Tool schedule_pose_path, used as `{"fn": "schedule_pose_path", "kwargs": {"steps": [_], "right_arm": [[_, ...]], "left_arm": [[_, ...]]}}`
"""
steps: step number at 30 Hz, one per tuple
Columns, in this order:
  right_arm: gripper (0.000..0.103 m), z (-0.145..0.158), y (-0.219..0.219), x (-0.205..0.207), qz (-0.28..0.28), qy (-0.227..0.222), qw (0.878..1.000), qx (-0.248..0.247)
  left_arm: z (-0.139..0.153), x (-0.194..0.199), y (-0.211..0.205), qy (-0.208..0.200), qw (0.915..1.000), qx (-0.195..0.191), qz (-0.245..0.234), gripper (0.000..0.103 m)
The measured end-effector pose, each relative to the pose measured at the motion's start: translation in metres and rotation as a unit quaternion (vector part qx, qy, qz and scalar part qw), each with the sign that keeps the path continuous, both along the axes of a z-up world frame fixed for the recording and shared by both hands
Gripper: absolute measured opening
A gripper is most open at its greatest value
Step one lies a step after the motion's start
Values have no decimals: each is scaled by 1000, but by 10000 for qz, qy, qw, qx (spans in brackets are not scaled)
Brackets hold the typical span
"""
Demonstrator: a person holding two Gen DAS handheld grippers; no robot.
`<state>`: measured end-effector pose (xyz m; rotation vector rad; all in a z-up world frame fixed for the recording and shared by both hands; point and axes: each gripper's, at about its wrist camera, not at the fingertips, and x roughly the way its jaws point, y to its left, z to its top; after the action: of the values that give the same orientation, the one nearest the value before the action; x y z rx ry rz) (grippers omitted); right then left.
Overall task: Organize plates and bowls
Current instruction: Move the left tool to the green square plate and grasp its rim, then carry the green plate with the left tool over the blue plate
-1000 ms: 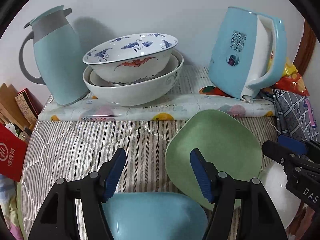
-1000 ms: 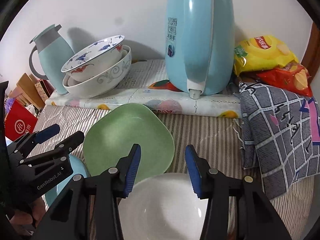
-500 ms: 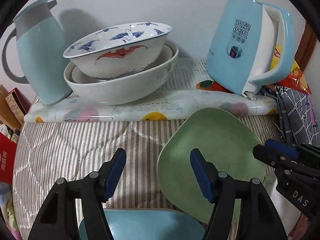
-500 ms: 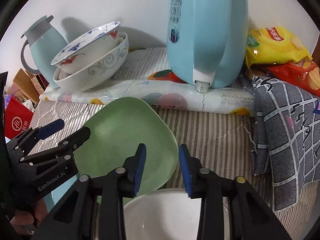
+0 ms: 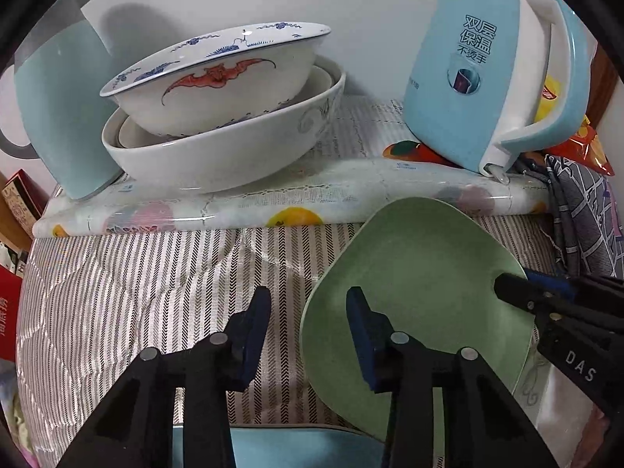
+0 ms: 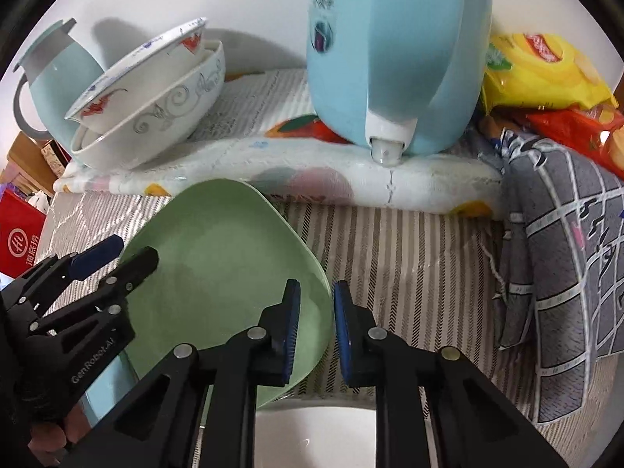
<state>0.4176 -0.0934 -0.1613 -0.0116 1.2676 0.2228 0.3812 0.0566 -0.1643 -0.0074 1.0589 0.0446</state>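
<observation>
A pale green plate (image 5: 421,292) (image 6: 218,273) lies tilted on the striped cloth, overlapping a light blue plate (image 5: 292,448) (image 6: 101,394) and a white dish (image 6: 312,433). My left gripper (image 5: 308,331) (image 6: 130,253) straddles the green plate's left rim. One finger is over the plate and one over the cloth, and the jaws are closing with a wide gap left. My right gripper (image 6: 316,323) (image 5: 526,280) straddles the plate's right rim. Its jaws are closing and stand narrow, with a sliver of gap still showing at the rim. Stacked white patterned bowls (image 5: 218,132) (image 6: 148,109) sit behind.
On the raised flowered mat (image 5: 273,199) at the wall stand a light blue kettle (image 5: 487,78) (image 6: 397,58) and a blue-grey jug (image 5: 58,117). Crisp bags (image 6: 542,74) and a grey checked cloth (image 6: 565,273) lie at the right. A red box (image 6: 19,238) sits beyond the left edge.
Both grippers sank and moved forward onto the green plate's opposite rims. Both pairs of jaws narrowed, the right more. The blue plate and white dish slid toward the bottom of view.
</observation>
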Motion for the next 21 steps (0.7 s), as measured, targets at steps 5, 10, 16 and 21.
{"fn": "schedule_pose_path", "kwargs": {"steps": [5, 10, 16, 21], "right_arm": [[10, -4, 1, 1, -29, -65, 9999, -75], [7, -4, -1, -1, -42, -157, 9998, -64], [6, 3, -4, -5, -84, -280, 9996, 29], [6, 19, -8, -7, -88, -455, 9989, 92]], "left_arm": [[-6, 4, -1, 67, 10000, -22, -48, 20], [-6, 5, -7, -30, 9999, 3, -117, 17], [3, 3, -7, -132, 9999, -33, -87, 16], [23, -5, 0, -305, 9995, -48, -58, 16]]}}
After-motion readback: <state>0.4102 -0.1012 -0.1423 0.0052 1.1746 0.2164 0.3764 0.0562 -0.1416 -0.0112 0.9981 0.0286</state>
